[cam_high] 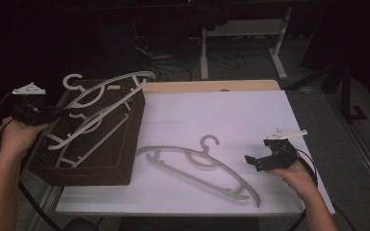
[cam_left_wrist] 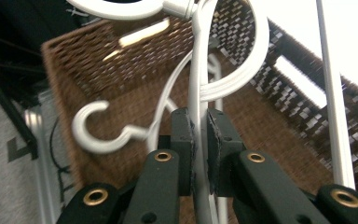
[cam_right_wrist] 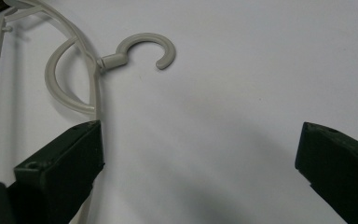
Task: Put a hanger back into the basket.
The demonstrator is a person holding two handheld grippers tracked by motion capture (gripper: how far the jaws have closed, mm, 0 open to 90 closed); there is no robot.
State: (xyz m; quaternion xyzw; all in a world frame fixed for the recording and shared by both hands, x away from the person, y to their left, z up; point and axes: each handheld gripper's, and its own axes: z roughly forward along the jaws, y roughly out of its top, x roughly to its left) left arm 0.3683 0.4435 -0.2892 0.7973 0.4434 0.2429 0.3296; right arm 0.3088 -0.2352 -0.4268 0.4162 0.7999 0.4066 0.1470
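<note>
My left gripper is shut on the rail of a white hanger, which is tilted over a brown wicker basket at the table's left. In the left gripper view the pads clamp that hanger, and its hook is at the top. A second white hanger lies inside the basket, with its hook showing below. A third hanger lies flat on the white table. My right gripper rests open just right of it. Its jaws are wide apart, with that hanger's hook ahead.
The basket's woven wall sits at the table's left edge. Beyond the table's far wooden edge are a desk frame and cables on the dark floor. White tabletop stretches between the lying hanger and the far edge.
</note>
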